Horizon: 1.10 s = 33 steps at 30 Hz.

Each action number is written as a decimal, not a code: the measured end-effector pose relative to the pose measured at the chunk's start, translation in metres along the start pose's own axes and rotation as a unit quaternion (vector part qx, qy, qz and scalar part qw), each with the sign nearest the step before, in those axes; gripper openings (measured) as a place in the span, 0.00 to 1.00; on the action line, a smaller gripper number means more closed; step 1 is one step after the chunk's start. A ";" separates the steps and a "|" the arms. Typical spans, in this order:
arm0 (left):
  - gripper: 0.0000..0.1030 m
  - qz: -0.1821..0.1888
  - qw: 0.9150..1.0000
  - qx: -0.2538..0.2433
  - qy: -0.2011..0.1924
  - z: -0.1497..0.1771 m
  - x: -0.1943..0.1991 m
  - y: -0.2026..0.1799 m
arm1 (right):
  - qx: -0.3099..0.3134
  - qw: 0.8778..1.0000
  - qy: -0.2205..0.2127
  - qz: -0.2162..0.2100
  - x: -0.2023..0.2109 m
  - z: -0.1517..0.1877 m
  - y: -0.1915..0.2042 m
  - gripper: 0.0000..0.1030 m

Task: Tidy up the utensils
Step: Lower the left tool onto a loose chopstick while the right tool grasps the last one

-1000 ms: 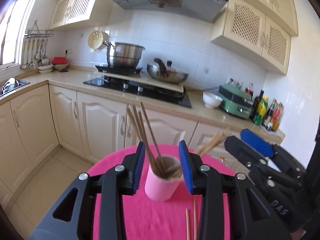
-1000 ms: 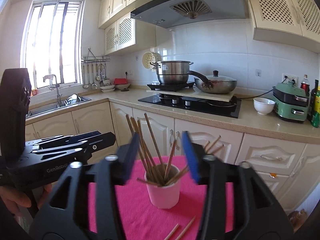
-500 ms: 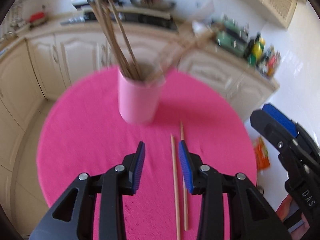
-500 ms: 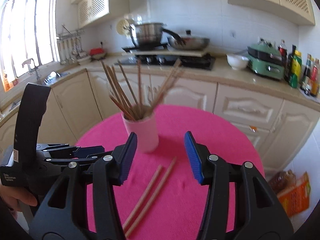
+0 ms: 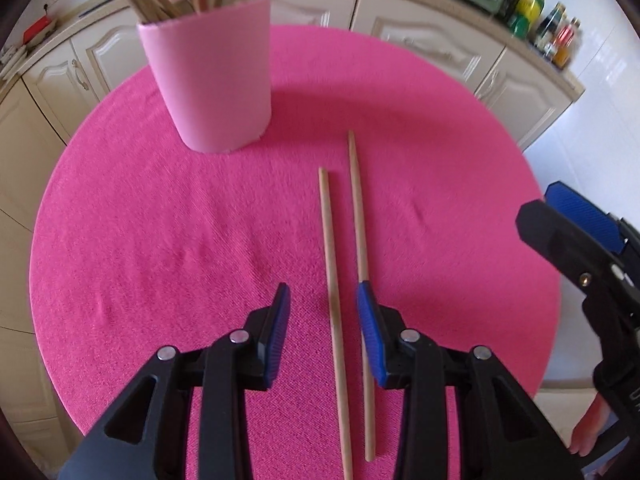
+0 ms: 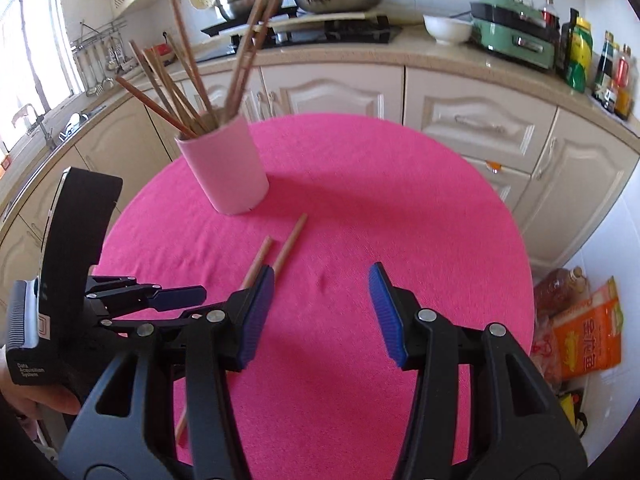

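On the round pink cloth-covered table (image 5: 160, 240) an upright pink cylindrical cup (image 5: 212, 76) holds a bundle of brown wooden chopsticks (image 6: 188, 80). Two loose wooden chopsticks (image 5: 344, 280) lie side by side just right of the cup, nearer the grippers. The kitchen counter (image 6: 440, 56) runs behind the table.

two loose chopsticks (image 5: 329, 276), one pink cup (image 5: 212, 76), one table (image 5: 160, 220).

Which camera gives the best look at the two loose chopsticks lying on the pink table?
The left wrist view. The two loose chopsticks lie side by side almost fully visible, running up from the left claw. In the right wrist view, only their far ends show; the right claw's finger covers the rest.
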<state>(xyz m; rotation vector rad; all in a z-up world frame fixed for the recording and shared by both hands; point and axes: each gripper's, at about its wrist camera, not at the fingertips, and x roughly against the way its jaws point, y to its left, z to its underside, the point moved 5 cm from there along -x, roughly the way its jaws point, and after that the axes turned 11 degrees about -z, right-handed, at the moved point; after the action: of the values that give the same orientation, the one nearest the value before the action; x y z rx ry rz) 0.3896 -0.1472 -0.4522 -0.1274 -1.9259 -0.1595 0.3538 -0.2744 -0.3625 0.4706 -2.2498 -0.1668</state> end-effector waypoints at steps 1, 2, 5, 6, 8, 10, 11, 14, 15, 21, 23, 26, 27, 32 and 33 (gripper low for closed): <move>0.34 -0.001 1.000 -0.001 0.003 -0.001 -0.002 -0.001 | -0.003 1.000 0.006 -0.001 -0.003 0.002 -0.003 0.48; 0.34 -0.002 1.000 -0.004 0.006 -0.001 -0.004 -0.003 | -0.006 1.000 0.011 -0.002 -0.005 0.003 -0.006 0.48; 0.34 -0.012 1.000 -0.009 0.009 -0.005 -0.008 -0.004 | -0.013 1.000 0.024 -0.006 -0.011 0.004 -0.012 0.48; 0.34 -0.014 1.000 -0.010 0.009 -0.006 -0.009 -0.004 | -0.014 1.000 0.026 -0.006 -0.012 0.004 -0.014 0.48; 0.22 -0.027 1.000 -0.012 0.009 -0.012 -0.012 -0.007 | -0.017 0.999 0.030 -0.006 -0.015 0.004 -0.016 0.48; 0.06 -0.035 0.999 -0.008 0.014 -0.014 -0.017 -0.007 | -0.021 0.999 0.036 -0.007 -0.018 0.003 -0.018 0.48; 0.06 -0.029 0.999 0.002 0.014 -0.015 -0.018 -0.005 | -0.024 0.999 0.039 -0.011 -0.019 0.002 -0.019 0.48; 0.06 -0.019 1.000 0.021 0.013 -0.018 -0.016 0.000 | -0.028 0.998 0.049 -0.016 -0.026 0.000 -0.018 0.48; 0.06 -0.017 0.999 0.026 0.009 -0.019 -0.015 0.002 | -0.028 0.998 0.051 -0.017 -0.027 0.000 -0.017 0.48; 0.06 -0.004 0.998 0.063 -0.009 -0.020 -0.003 0.022 | -0.042 0.995 0.086 -0.033 -0.049 -0.005 -0.006 0.48; 0.06 -0.007 0.997 0.072 -0.015 -0.021 0.002 0.031 | -0.045 0.993 0.102 -0.037 -0.057 -0.006 -0.001 0.48; 0.06 -0.012 0.996 0.089 -0.019 -0.021 0.006 0.046 | -0.051 0.989 0.129 -0.048 -0.073 -0.008 0.010 0.43; 0.06 -0.013 0.995 0.094 -0.020 -0.023 0.007 0.048 | -0.059 0.987 0.139 -0.058 -0.080 -0.007 0.013 0.32; 0.06 -0.018 0.993 0.116 -0.025 -0.021 0.013 0.071 | -0.085 0.978 0.177 -0.065 -0.102 -0.004 0.021 0.28; 0.06 -0.018 0.992 0.120 -0.025 -0.021 0.012 0.073 | -0.085 0.978 0.182 -0.063 -0.105 -0.004 0.022 0.28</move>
<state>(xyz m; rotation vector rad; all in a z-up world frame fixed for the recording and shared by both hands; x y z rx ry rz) 0.4172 -0.0789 -0.4296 0.0634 -1.9820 0.0521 0.4134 -0.2133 -0.4271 0.5074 -1.8307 -0.3094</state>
